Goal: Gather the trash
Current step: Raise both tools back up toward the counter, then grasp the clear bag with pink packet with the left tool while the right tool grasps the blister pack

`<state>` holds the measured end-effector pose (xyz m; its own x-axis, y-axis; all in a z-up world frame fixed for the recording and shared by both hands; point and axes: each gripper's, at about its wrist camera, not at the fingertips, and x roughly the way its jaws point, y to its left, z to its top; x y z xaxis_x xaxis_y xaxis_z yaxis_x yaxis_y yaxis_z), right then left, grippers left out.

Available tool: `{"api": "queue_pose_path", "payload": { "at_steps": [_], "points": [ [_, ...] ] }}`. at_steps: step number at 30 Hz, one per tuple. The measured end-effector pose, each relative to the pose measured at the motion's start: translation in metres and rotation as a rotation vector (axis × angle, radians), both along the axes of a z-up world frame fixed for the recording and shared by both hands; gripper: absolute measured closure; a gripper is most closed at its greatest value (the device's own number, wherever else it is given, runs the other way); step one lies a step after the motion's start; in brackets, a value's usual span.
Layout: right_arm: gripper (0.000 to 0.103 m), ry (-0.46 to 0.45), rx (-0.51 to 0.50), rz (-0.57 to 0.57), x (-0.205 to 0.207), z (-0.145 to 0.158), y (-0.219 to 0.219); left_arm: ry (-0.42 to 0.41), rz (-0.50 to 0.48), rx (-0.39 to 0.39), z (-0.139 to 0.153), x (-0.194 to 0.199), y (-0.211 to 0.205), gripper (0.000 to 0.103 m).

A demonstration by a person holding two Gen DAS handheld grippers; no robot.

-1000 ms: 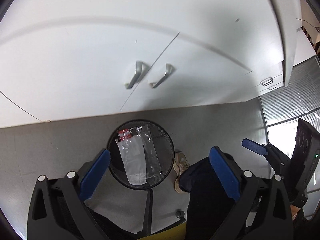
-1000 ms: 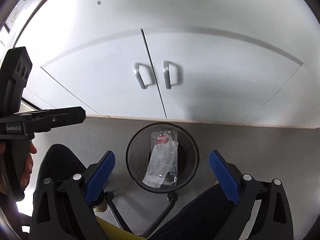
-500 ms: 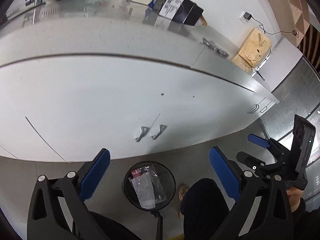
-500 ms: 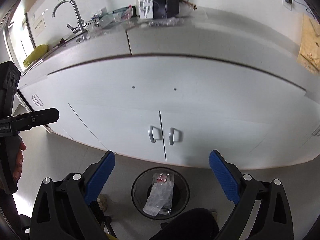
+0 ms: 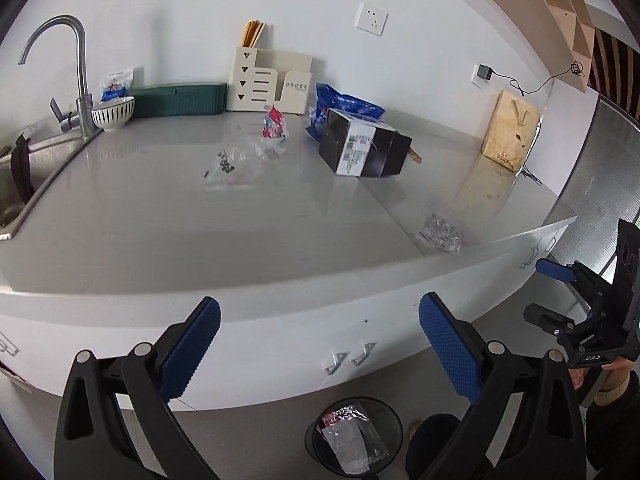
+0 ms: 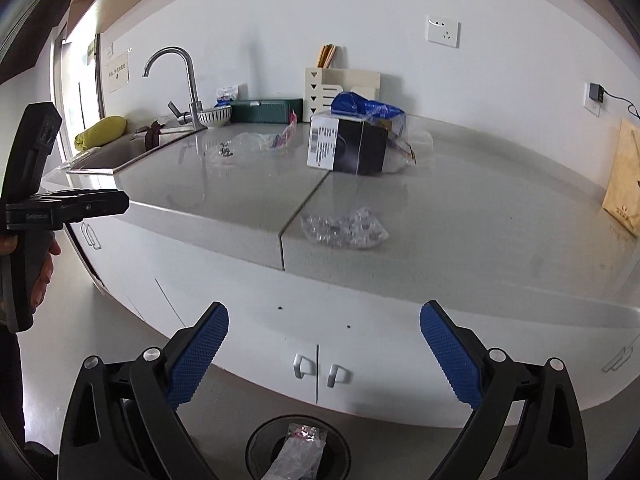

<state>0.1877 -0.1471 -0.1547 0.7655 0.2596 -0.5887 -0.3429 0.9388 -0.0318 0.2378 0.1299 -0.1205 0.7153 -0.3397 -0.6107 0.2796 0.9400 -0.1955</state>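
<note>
Both grippers empty, jaws wide; crumpled clear wrapper (image 6: 344, 228) lies near the counter's (image 6: 480, 240) front edge, long axis left-right, ahead and above the right gripper (image 6: 324, 344), nearer it than the left gripper (image 5: 320, 336); bin (image 6: 256, 448) on floor below.

We read "DROEE" on the cream desktop file organiser (image 5: 286, 87) standing against the wall on the grey desk (image 5: 200, 216). The black cardboard box (image 5: 366, 148) carries a white barcode label, its print too small for us to make out. The paper notice (image 6: 118, 73) on the wall beside the sink is illegible.
</note>
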Motion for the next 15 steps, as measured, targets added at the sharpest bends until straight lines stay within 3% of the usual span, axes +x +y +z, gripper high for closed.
{"api": "queue_pose_path", "payload": {
  "at_steps": [5,10,15],
  "points": [
    [0.004,-0.040,0.003,0.035,0.031,0.010,0.006,-0.020,0.022,0.040,-0.006,0.040,0.008,0.004],
    [0.004,-0.050,-0.001,0.078,0.071,-0.001,0.016,-0.031,0.040,0.061,-0.006,0.089,0.016,0.004],
    [0.004,-0.035,-0.003,0.089,0.099,-0.014,0.018,0.030,0.047,0.104,-0.018,0.151,0.021,0.004]
  ]
}}
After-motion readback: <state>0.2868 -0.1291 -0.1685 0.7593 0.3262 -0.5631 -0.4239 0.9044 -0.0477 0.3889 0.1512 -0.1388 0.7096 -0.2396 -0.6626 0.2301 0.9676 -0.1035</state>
